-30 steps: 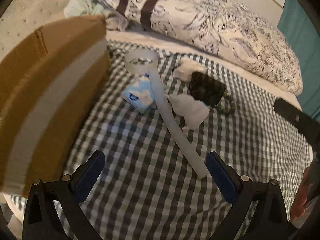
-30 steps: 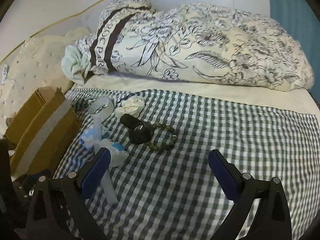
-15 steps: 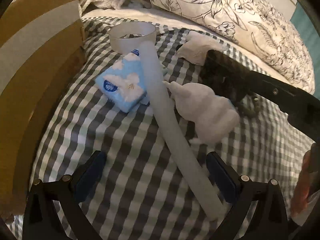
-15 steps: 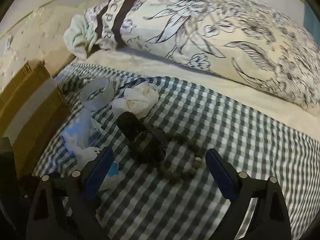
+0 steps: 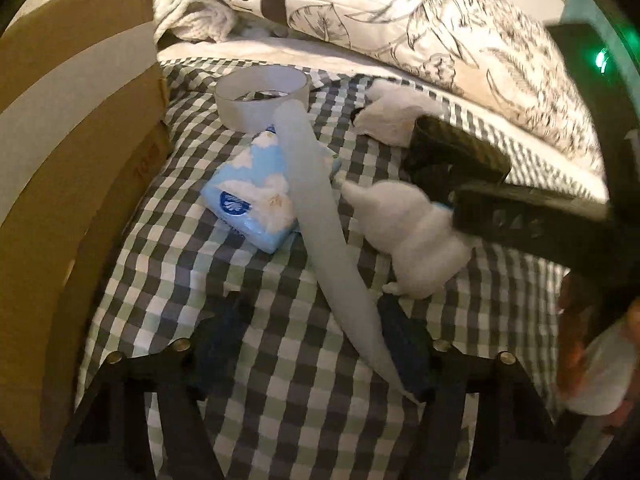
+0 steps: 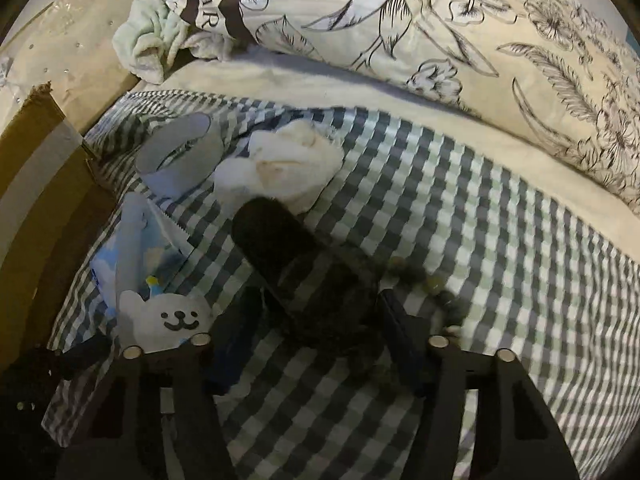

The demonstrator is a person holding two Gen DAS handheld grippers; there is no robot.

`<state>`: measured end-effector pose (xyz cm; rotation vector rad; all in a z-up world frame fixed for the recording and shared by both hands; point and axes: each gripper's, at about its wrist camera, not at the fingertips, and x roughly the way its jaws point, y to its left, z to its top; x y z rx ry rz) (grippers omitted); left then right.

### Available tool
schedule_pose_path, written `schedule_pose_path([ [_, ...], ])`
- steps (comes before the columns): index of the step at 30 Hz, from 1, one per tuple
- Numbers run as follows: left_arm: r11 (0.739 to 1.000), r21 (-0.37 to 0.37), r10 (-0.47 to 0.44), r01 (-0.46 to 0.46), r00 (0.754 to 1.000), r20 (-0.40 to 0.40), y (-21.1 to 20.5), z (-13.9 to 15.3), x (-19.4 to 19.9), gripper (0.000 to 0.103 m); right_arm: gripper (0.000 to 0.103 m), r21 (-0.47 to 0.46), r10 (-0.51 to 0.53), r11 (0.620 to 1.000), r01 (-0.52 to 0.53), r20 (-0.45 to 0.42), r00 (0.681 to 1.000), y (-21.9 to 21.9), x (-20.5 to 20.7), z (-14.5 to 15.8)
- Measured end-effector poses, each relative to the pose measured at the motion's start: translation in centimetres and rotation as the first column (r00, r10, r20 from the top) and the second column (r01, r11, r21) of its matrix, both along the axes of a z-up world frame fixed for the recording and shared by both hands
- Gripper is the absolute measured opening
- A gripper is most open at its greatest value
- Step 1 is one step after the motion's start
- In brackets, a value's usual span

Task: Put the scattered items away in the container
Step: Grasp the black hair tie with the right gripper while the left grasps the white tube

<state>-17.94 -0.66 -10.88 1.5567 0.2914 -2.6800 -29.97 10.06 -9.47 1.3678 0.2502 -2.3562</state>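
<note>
We worked over a checked cloth (image 5: 168,240) spread on a bed, with a floral pillow (image 6: 460,32) lying along the twelve o'clock edge and the cardboard box (image 5: 60,140), our container, standing at nine o'clock. Our left gripper (image 5: 312,344) pointed steeply down with its jaws closing; the near end of the long translucent strip (image 5: 320,224) lay between them, close against the right-hand finger, though we could not tell whether the pads pressed on it. That strip ran up toward twelve o'clock across the blue tissue pack (image 5: 252,196) and ended at the roll of clear tape (image 5: 260,96). At about two o'clock of the strip sat the white cat toy (image 5: 412,240), and beyond it the crumpled white tissue (image 5: 396,116). Our right gripper (image 6: 316,336) also had its jaws closing, with the dark furry object (image 6: 304,276) between them; its blurred fingers flanked it, and contact was not clear. The string of beads (image 6: 436,288) lay at three o'clock of that object, just beside it. In the left wrist view the right gripper reached in from three o'clock over the cat toy.
</note>
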Motion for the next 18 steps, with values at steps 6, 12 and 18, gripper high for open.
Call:
schedule_pose_path([
  [6, 0.999, 0.05, 0.0, 0.0, 1.0, -0.003, -0.1, 0.3, 0.0, 0.064, 0.057, 0.019, -0.055, 0.998, 0.056, -0.052, 0.997, 1.1, 1.9, 1.4],
  [12, 1.0, 0.029, 0.005, -0.005, 1.0, -0.018, 0.4, -0.3, -1.3, 0.064, 0.057, 0.01, -0.102, 0.995, 0.103, -0.064, 0.993, 4.3, 5.0, 3.4],
  [18, 0.995, 0.091, -0.032, 0.034, 0.999, -0.024, 0.0, 0.7, -0.3, 0.014, 0.057, 0.011, -0.131, 0.991, 0.132, -0.07, 0.989, 6.2, 7.3, 4.8],
])
